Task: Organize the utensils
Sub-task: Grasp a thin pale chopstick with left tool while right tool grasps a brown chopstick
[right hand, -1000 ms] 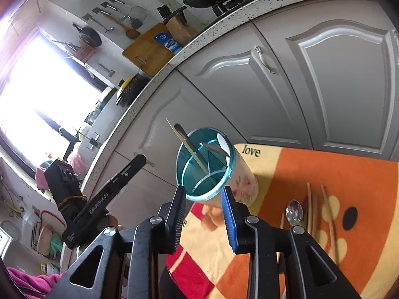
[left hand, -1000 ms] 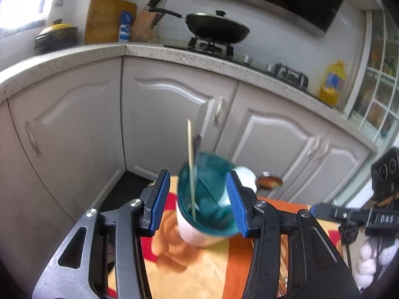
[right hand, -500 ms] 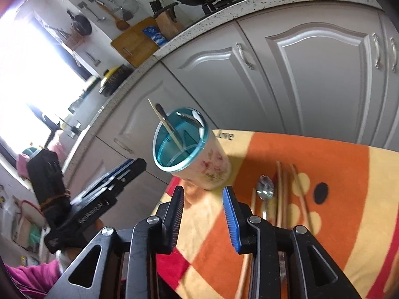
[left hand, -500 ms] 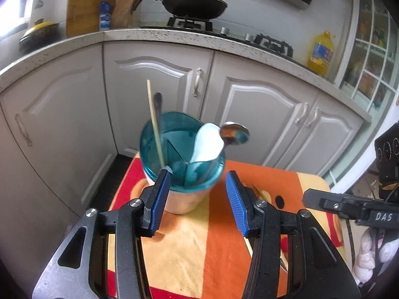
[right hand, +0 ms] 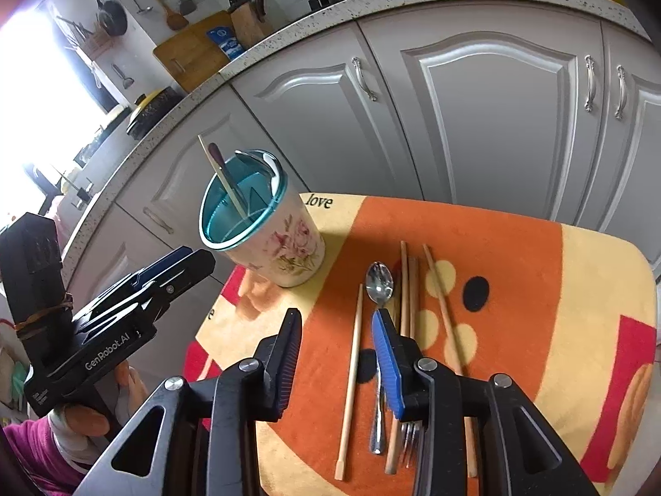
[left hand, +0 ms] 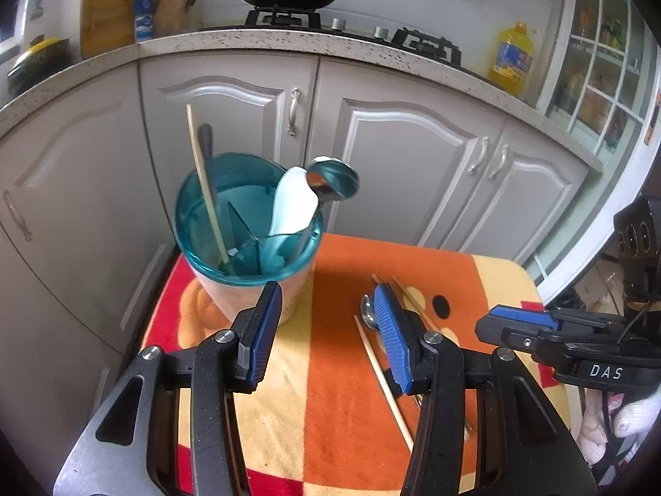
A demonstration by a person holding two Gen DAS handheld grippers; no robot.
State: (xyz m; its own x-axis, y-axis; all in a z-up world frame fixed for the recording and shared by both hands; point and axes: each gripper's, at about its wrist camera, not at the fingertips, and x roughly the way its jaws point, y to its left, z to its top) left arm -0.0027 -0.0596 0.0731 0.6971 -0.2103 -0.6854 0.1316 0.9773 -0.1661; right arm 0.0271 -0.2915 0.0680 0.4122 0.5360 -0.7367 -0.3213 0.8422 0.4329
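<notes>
Reaching for the loose utensils on the desk while the holder waits at ten o'clock.

Right gripper (right hand: 334,355) hangs over the orange cloth (right hand: 516,248), jaws opening with nothing between them; left gripper (left hand: 326,330) has its jaws spread and empty. The spoon (right hand: 380,279), a fork (right hand: 409,438) and several chopsticks (right hand: 351,372) lie just at one o'clock of the right jaws. To do it well, I'd centre the jaws across one thin handle and pinch near its middle. Compared with a second earlier, the teal-rimmed holder (right hand: 264,227) sits farther off and the utensils have come nearer.
</notes>
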